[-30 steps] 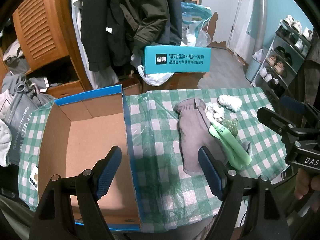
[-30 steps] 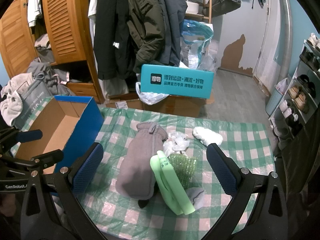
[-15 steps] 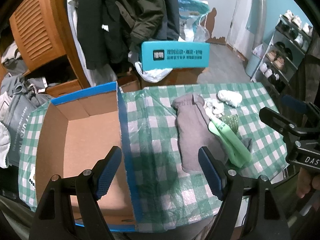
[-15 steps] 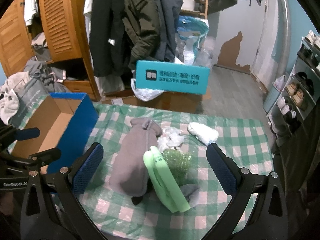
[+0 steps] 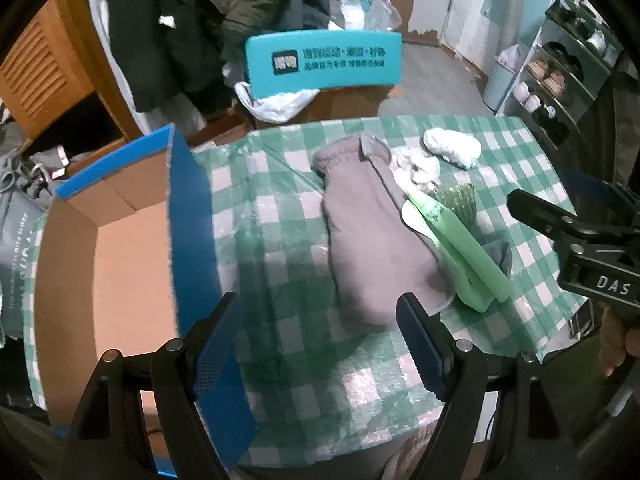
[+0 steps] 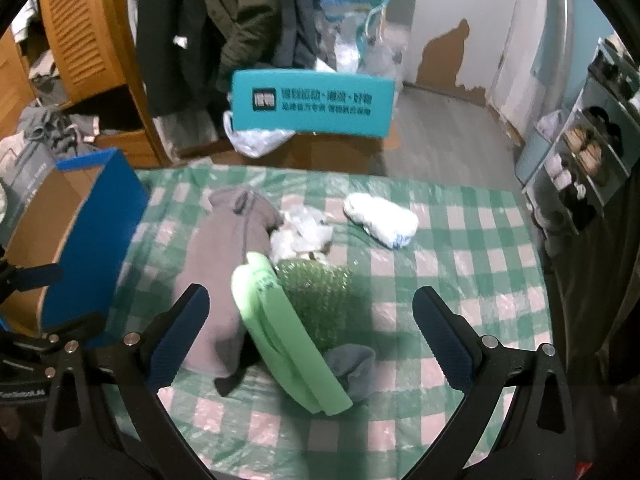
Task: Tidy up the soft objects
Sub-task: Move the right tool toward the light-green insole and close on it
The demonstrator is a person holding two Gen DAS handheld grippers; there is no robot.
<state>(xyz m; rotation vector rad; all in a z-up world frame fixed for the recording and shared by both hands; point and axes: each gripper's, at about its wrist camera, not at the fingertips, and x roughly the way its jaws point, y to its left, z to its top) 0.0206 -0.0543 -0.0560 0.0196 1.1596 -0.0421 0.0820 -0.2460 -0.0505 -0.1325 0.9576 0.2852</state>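
On the green checked tablecloth (image 5: 288, 360) (image 6: 460, 280) lies a heap of soft things: a folded grey garment (image 5: 368, 232) (image 6: 224, 264), a light green foam piece (image 5: 452, 244) (image 6: 288, 340), green bubble wrap (image 6: 320, 292), crumpled white plastic (image 6: 300, 236), a white bundle (image 5: 452, 146) (image 6: 380, 218) and a small grey sock (image 6: 354, 368). An open blue cardboard box (image 5: 120, 264) (image 6: 80, 216) stands at the left. My left gripper (image 5: 320, 344) is open above the cloth beside the box wall, nothing in it. My right gripper (image 6: 308, 336) is open over the green foam.
A teal printed box (image 5: 324, 60) (image 6: 312, 106) sits beyond the table's far edge, with hanging coats (image 6: 224, 28) and a wooden louvred wardrobe (image 6: 80, 32) behind. A shoe rack (image 6: 592, 140) stands at the right. Clothes pile up at the far left (image 5: 16, 208).
Both grippers have moved forward and lower toward the table; the soft heap looks larger and nearer. Both stay open with nothing held.
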